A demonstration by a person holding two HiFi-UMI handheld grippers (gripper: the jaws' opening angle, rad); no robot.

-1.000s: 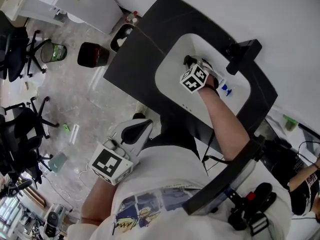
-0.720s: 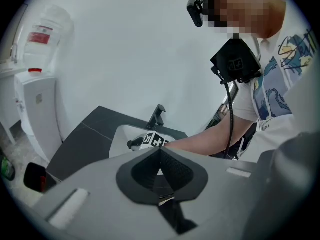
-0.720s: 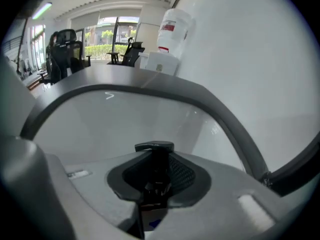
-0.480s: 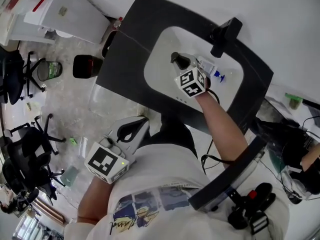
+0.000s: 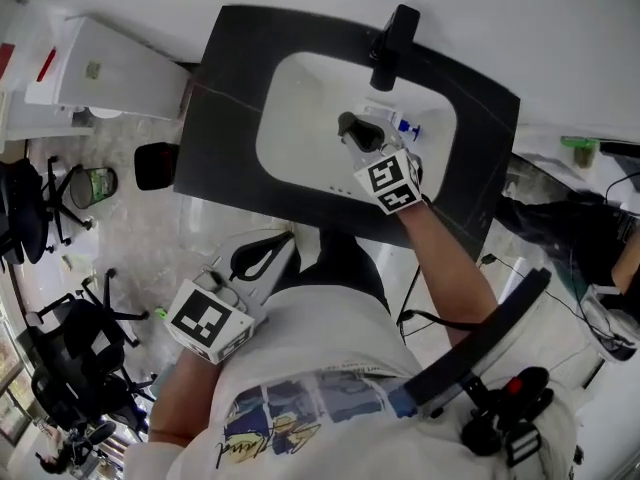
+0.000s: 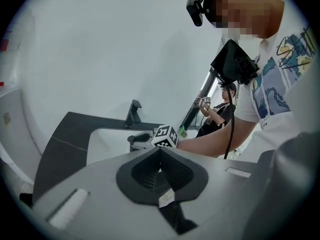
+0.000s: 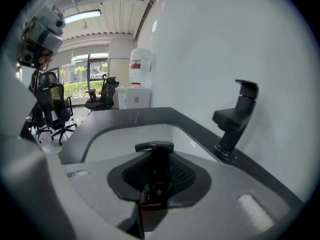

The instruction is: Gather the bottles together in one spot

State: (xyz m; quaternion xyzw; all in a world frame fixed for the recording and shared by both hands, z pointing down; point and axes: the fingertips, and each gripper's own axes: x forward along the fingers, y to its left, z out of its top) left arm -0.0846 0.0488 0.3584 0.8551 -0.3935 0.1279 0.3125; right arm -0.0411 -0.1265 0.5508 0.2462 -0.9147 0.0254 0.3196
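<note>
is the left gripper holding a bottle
No, the left gripper has its jaws together with nothing between them.

A dark pump bottle (image 7: 159, 166), pump head up, is clamped in the right tongs (image 7: 156, 184) over the white sink (image 5: 300, 118). A small pale bottle (image 5: 404, 126) with a blue end lies in the sink to the right, near the tap (image 5: 392, 36).

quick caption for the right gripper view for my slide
Right gripper clamped on a dark pump-top bottle, held above the white sink, black faucet at the right.
</note>
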